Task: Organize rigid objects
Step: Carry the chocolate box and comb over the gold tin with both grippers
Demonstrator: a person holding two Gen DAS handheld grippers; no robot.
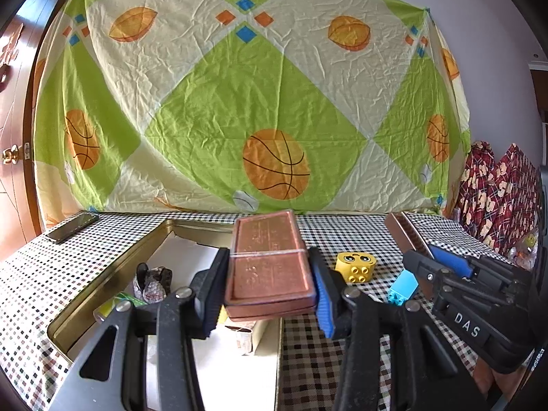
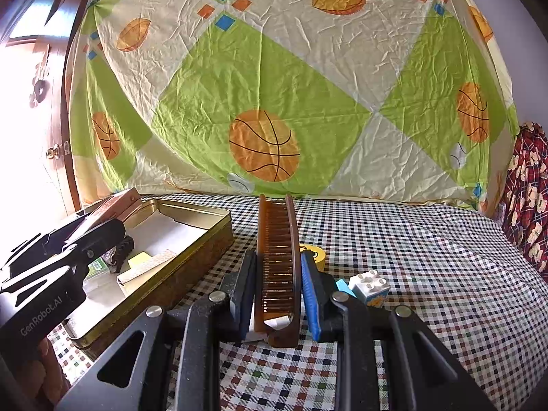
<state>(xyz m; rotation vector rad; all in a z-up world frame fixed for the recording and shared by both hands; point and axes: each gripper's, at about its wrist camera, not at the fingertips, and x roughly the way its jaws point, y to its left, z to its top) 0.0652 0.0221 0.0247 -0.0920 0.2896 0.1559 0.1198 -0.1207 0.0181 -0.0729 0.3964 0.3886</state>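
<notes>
My left gripper (image 1: 269, 284) is shut on a flat copper-brown box (image 1: 270, 260) with a rubber band around it, held above the right edge of the open gold tin (image 1: 113, 267). My right gripper (image 2: 278, 294) is shut on a brown folding comb (image 2: 279, 257), held above the checked cloth to the right of the tin (image 2: 191, 260). It also shows at the right of the left wrist view (image 1: 441, 263). A yellow face block (image 1: 355, 266) and a blue block (image 1: 404, 287) lie on the cloth between the grippers.
The tin holds a dark wrapped item (image 1: 154, 282), a green packet (image 1: 118, 303) and white paper. A phone (image 1: 72, 227) lies far left on the cloth. A white studded block (image 2: 370, 286) sits by my right gripper. A sheet hangs behind; red fabric (image 1: 496, 198) is at right.
</notes>
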